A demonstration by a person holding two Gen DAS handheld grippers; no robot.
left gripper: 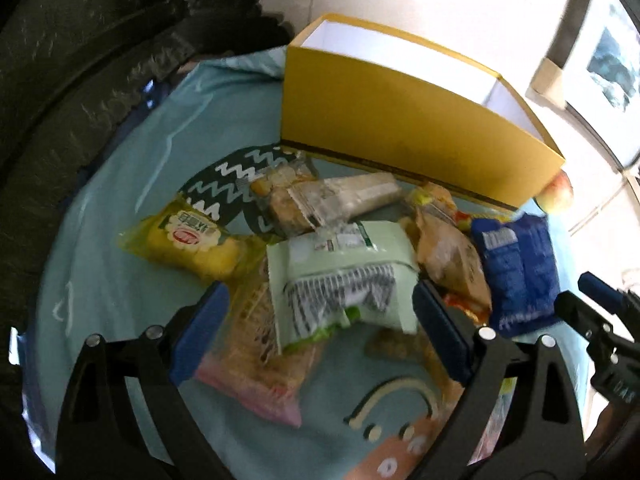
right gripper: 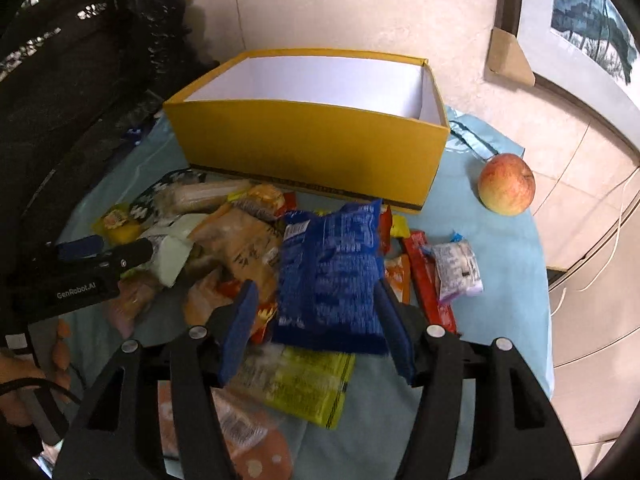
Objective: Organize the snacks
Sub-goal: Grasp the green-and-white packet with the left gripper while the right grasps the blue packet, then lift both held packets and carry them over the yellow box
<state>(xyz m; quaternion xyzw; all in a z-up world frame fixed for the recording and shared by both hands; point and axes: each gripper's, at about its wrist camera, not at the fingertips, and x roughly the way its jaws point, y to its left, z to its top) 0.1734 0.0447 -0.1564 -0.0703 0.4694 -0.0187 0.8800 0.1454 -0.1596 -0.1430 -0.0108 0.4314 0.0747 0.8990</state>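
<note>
Both grippers are low over the snack pile on the blue cloth [right gripper: 500, 248], in front of the yellow box [right gripper: 312, 148], which looks empty from here.

Left gripper [left gripper: 320, 332]: jaws spread wide, pale green packet [left gripper: 344, 276] between them, pads not visibly pressing. Open.

Right gripper [right gripper: 316, 328]: jaws apart, straddling the blue packet [right gripper: 332, 268]. Right pad looks at the packet's edge, left pad clear of it. No grip that I can confirm.

Risks:
- Packets overlap heavily. Closing on the green one could also pinch the clear wafer pack [left gripper: 248, 340] under it, a double pick.
- The blue packet is soft and puffy; a shallow pinch could slip on lift.
- The grippers sit close together, so a clash is likely if both lift toward the box at once.
- Apple [right gripper: 507, 184] sits near the cloth's far right edge; a knock would roll it off.
</note>
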